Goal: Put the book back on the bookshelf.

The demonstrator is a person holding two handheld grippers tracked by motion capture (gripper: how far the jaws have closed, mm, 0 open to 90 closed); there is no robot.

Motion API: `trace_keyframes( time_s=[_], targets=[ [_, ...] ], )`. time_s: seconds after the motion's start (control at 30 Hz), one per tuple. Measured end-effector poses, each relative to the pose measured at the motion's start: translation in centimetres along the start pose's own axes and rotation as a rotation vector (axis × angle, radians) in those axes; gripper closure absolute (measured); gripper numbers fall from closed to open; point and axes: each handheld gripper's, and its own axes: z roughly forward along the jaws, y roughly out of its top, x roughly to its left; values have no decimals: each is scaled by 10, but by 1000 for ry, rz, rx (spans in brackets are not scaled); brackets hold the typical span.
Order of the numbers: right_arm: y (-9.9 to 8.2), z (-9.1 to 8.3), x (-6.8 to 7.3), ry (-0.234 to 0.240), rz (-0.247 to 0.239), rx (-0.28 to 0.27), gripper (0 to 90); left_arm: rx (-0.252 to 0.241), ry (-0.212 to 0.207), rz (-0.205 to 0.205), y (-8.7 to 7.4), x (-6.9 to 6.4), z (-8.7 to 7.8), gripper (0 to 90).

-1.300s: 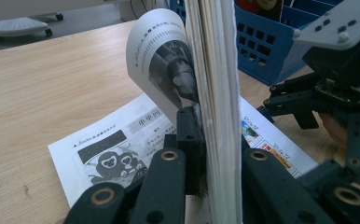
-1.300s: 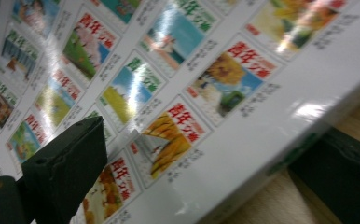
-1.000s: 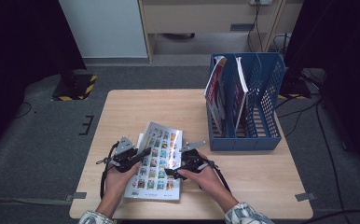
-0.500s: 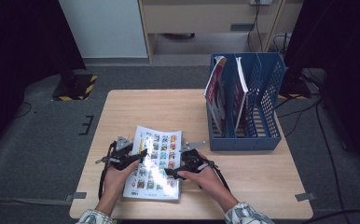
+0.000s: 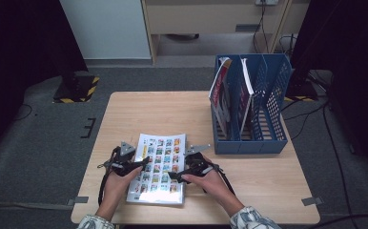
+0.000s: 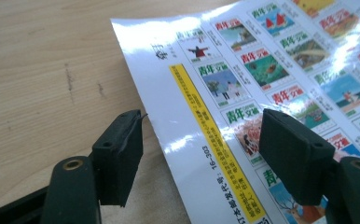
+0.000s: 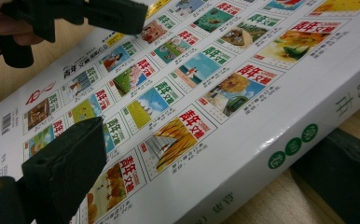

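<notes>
The magazine (image 5: 159, 167) now lies flat on the counter (image 5: 249, 191), lower centre. The left gripper (image 6: 201, 158), jaws just opened, straddles its edge unpinched; the right gripper (image 7: 206, 172) brackets the spine, contact unclear, so regrasping is likely needed.

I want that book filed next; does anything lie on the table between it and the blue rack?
Nothing visible does: bare table separates the book from the blue rack, whose right-hand slot looks free.

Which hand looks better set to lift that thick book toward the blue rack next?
The right, probably. The right gripper has one jaw above the book and one under its spine edge, though a squeeze isn't certain. The left gripper has just been opening, jaws apart over the cover's edge, gripping nothing.
</notes>
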Motion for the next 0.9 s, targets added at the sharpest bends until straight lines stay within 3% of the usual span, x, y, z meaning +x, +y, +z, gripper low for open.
trace_keyframes(
  time_s=[0.13,0.23,0.5,0.9],
  targets=[
    [1,1,3,-23,-20,8,38,-4,-23,-35,-2,2,2,299],
    [2,4,6,-55,-73,33,33,-8,-39,-55,-4,3,3,306],
    [7,9,3,-18,-81,35,54,-22,-55,-95,-7,4,5,303],
    [12,15,4,-2,-79,40,41,-25,-53,-95,-7,4,5,298]
  ],
)
